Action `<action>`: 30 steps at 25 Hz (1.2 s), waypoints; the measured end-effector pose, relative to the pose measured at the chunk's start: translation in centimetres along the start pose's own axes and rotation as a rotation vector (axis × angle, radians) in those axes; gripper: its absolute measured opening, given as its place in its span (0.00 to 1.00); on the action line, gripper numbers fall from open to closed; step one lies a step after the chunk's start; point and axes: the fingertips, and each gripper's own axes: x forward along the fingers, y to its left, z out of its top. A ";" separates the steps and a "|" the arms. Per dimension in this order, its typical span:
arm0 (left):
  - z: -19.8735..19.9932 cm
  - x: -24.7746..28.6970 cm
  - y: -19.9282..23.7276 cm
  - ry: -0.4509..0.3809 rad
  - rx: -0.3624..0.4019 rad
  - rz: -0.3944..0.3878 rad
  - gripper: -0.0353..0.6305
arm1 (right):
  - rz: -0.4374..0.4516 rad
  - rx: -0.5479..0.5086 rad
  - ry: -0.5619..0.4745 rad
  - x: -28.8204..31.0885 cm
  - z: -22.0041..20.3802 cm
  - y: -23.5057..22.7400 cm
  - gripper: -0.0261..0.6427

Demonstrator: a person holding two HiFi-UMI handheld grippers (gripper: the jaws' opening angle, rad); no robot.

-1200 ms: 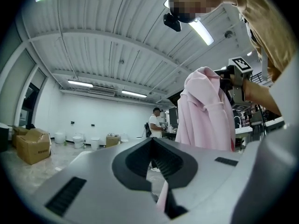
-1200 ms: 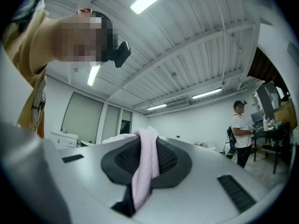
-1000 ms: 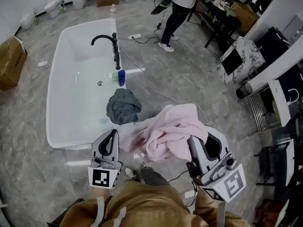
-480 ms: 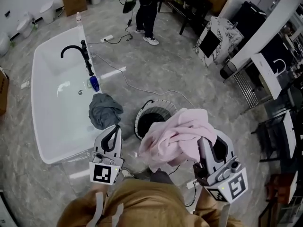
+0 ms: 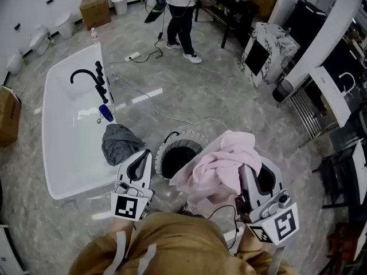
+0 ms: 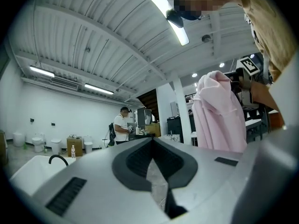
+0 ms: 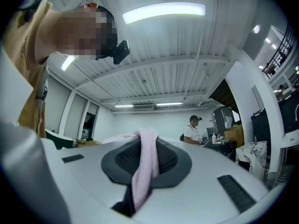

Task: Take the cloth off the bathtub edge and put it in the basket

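Head view: from high, steeply down over bathtub [image 5: 71, 142] and basket [image 5: 189, 135]. Left gripper view: low, level across room. Right gripper view: tilted slightly up, pink cloth [image 7: 145, 167] close at lens. All three share the standing person [image 5: 178, 16].

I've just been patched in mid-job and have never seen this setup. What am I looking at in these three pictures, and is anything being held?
There is no robot here: a person carries a hand-held claw in each hand. The head view looks down from a camera on their head. The other two views ride on the claws, each looking along its own jaws. The right claw is clamped on a pink cloth, held up near the round basket on the floor. The left claw is closed and empty. A grey cloth lies on the edge of the white bathtub.
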 end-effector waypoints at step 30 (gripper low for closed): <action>-3.2 4.1 1.4 0.085 -0.057 0.082 0.06 | 0.100 0.016 -0.031 9.5 -1.9 -5.8 0.10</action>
